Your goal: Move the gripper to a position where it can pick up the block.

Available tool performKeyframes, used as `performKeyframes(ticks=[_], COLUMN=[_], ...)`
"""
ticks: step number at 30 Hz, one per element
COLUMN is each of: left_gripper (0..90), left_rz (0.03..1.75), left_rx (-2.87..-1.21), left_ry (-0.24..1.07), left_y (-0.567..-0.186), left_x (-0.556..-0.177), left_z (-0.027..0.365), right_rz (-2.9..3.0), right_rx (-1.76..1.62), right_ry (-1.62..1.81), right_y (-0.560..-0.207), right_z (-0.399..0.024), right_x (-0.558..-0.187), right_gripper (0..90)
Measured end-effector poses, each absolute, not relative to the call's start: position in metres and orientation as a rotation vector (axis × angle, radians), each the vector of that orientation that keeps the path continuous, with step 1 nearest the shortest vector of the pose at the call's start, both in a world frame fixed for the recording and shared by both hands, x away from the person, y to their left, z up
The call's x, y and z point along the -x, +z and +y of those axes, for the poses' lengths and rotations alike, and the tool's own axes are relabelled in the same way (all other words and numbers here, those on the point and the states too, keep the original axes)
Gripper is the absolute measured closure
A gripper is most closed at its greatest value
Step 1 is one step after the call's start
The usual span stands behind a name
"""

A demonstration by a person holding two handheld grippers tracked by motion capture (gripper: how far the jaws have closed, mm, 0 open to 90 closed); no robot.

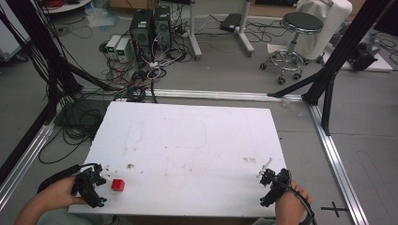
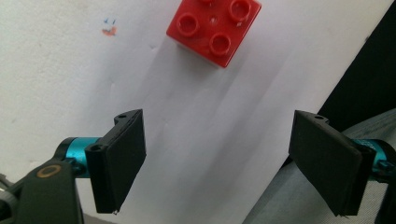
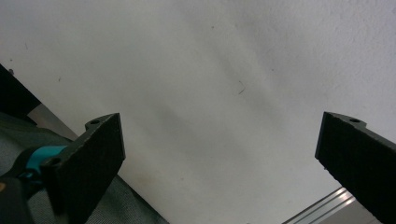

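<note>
A small red studded brick lies on the white table near its front left corner. In the left gripper view the red brick sits ahead of the jaws, which stand wide apart with nothing between them. My left gripper is held just left of the brick, apart from it. My right gripper hovers at the table's front right corner, open, with bare white table under its jaws.
The table's front edge runs just under both hands. Black frame posts and aluminium rails border the table. Computers, tangled cables and a stool stand on the floor beyond the far edge.
</note>
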State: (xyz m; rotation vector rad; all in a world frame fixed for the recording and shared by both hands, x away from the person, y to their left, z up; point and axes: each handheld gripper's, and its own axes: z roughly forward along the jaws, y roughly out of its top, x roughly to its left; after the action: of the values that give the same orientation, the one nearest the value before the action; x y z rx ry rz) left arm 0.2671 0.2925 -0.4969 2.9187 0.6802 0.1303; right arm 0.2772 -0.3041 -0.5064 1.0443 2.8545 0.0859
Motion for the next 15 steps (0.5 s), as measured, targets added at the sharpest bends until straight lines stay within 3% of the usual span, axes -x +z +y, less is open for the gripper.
performKeyframes(ticks=[15], left_gripper=[18.6], left_rz=[0.505], left_rx=[-2.982], left_ry=[0.101], left_y=[-0.4923], left_x=[-0.2714], left_z=[0.2932], right_rz=[2.865], right_rx=[-1.027], right_ry=[0.088], right_y=[-0.5066], right_z=[-0.3014], right_x=[-0.2772], right_gripper=[0.6])
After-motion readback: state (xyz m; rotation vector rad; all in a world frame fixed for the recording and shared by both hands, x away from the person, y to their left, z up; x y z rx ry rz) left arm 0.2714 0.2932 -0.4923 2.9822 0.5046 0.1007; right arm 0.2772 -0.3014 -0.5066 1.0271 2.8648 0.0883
